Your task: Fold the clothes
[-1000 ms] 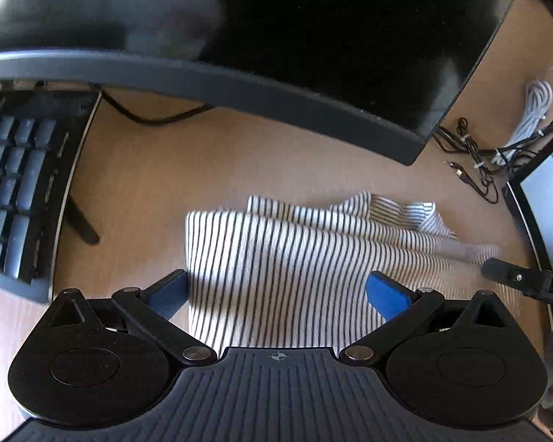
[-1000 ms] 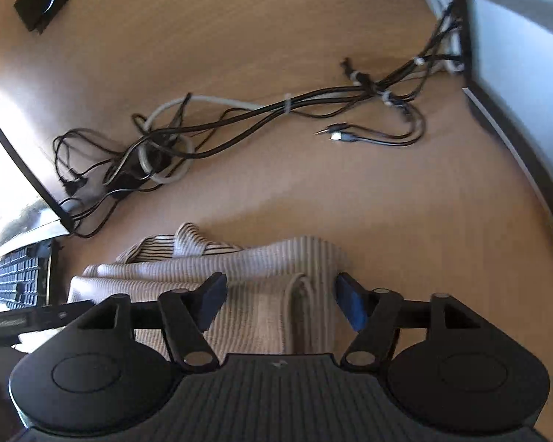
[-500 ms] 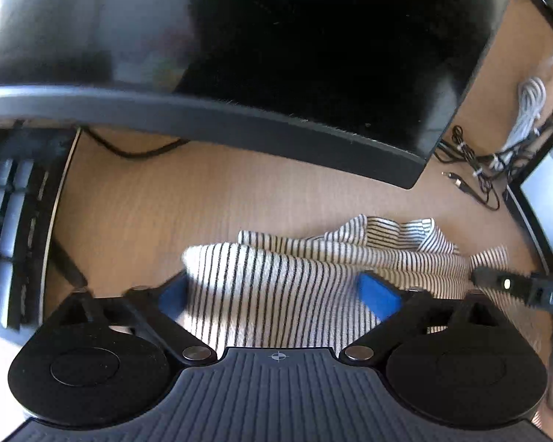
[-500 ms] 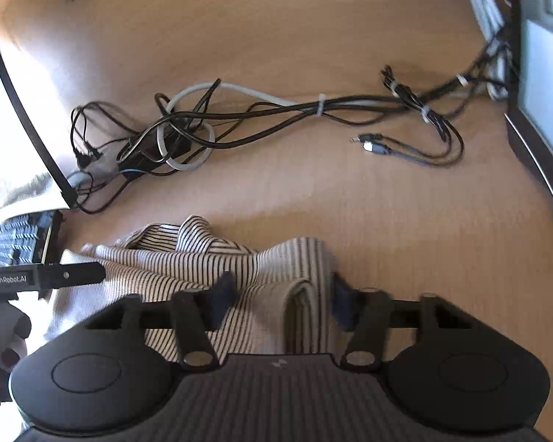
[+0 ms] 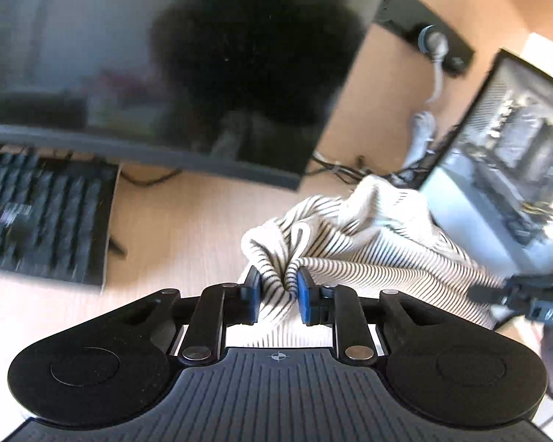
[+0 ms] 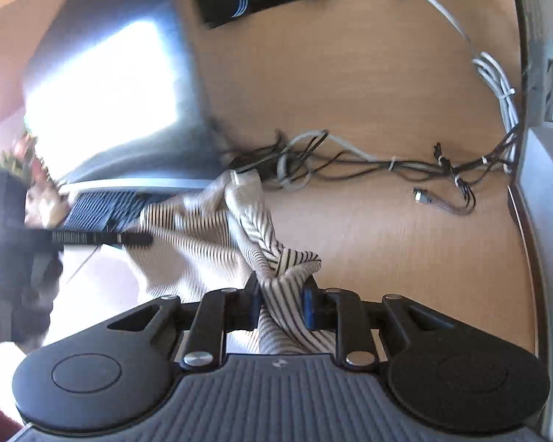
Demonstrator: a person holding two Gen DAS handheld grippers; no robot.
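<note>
the light wooden desk (image 6: 387, 73) is crowded: a large dark monitor with a glossy screen (image 5: 166, 55) at the far left, a second monitor with a lit screen (image 5: 516, 154) at the far right, a black keyboard (image 5: 44, 213) at the left, a tangle of black and white cables (image 6: 350, 162) beyond the cloth. the black-and-white striped knit garment (image 5: 368, 243) is held up between both tools, sagging over the middle of the desk, near the screens.

the left gripper (image 5: 278, 291) is clenched on a bunched corner of the garment. the right gripper (image 6: 281, 300) is grasping the other bunched corner, its jaws closing with the fabric pinched between them.

risks, as judged:
- the hanging cloth could be swung into the monitors, since both stand just beyond it.
- loose cable ends could be snagged by the far edge and dragged.
- wadded fabric is gripped rather than a clean edge, so a crooked fold or a slip from the right pinch could result.
- uneven tension between the hands could leave the garment twisted when laid down.
</note>
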